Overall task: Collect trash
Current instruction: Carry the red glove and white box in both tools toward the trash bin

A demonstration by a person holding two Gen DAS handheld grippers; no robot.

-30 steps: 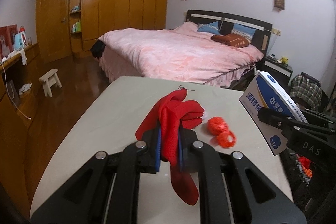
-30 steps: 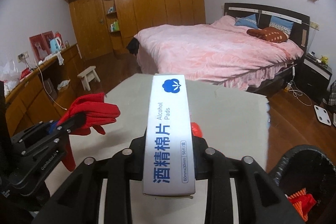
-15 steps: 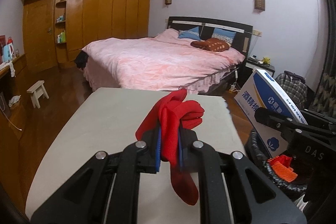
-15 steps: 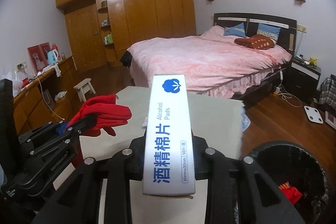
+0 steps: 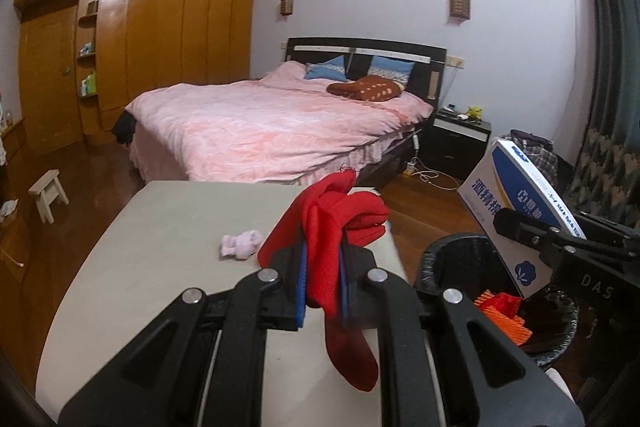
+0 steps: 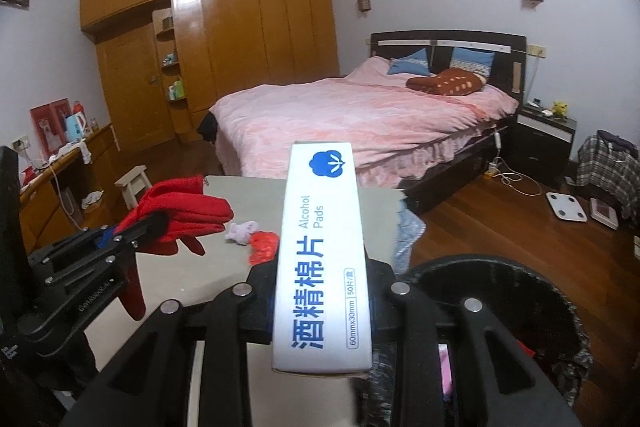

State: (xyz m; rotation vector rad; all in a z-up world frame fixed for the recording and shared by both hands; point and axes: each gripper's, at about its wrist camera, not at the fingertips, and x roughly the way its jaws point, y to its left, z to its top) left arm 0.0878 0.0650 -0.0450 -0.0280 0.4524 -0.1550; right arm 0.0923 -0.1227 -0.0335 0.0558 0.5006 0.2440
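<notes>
Right now the left hand-held gripper (image 5: 322,291) has its jaws clamped tight on a red cloth (image 5: 340,223), which bunches up above the blue pads and hangs down below them over the near part of the grey desk (image 5: 160,267). Meanwhile the right hand-held gripper (image 6: 320,307) is closed on a white and blue box of alcohol pads (image 6: 322,251), held lengthwise between the jaws with its printed narrow face upward; in the left wrist view the same box (image 5: 516,211) sits tilted above a black trash bin (image 5: 452,259). That bin stands on the wooden floor just beside the desk's right edge, and red and orange scraps (image 5: 502,311) lie inside it. On the desk, near its right edge, a small pale pink crumpled piece (image 5: 242,245) lies beside a red crumpled piece (image 6: 264,245), the latter seen only in the right wrist view. Beyond the desk's far edge stands a bed (image 5: 260,123) with a pink cover.
</notes>
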